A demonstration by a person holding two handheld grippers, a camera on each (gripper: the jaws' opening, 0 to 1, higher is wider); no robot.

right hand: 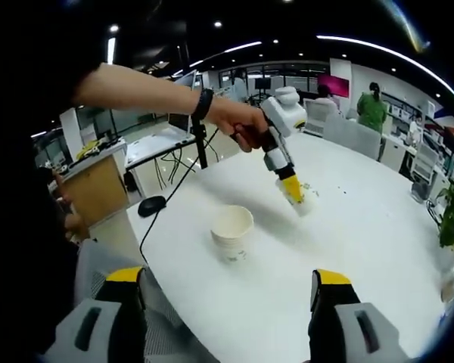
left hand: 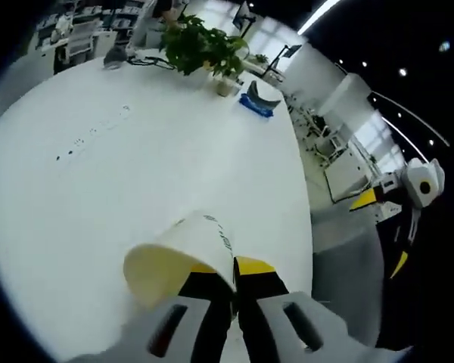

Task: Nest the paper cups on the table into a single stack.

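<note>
Left gripper (left hand: 233, 283), with yellow-tipped black jaws, is clamped on the rim of a white paper cup (left hand: 178, 253). In the left gripper view the cup lies tilted on its side between the jaws, its open mouth facing the camera, held above a large round white table (left hand: 136, 166). At the far edge of that table stand a leafy green potted plant (left hand: 204, 49) and, just to its right, a blue object (left hand: 256, 102). Off the table's right edge, well apart from the cup, the other gripper's white and yellow body shows against an office floor.

Right gripper (right hand: 228, 291) has its two yellow-tipped jaws spread wide apart with nothing between them. In the right gripper view a second stack of white paper cups (right hand: 231, 232) stands upright on the table, mouth up, near the table's left edge and just beyond the open jaws. Farther off and to the right, a person's hand (right hand: 238, 121) wearing a dark wristband holds the left gripper pointing down at the table, with the held cup (right hand: 303, 203) at its tip, close to the tabletop. A black computer mouse (right hand: 152, 204) with its cable lies at the table's left edge. Desks and people in an office sit in the background.
</note>
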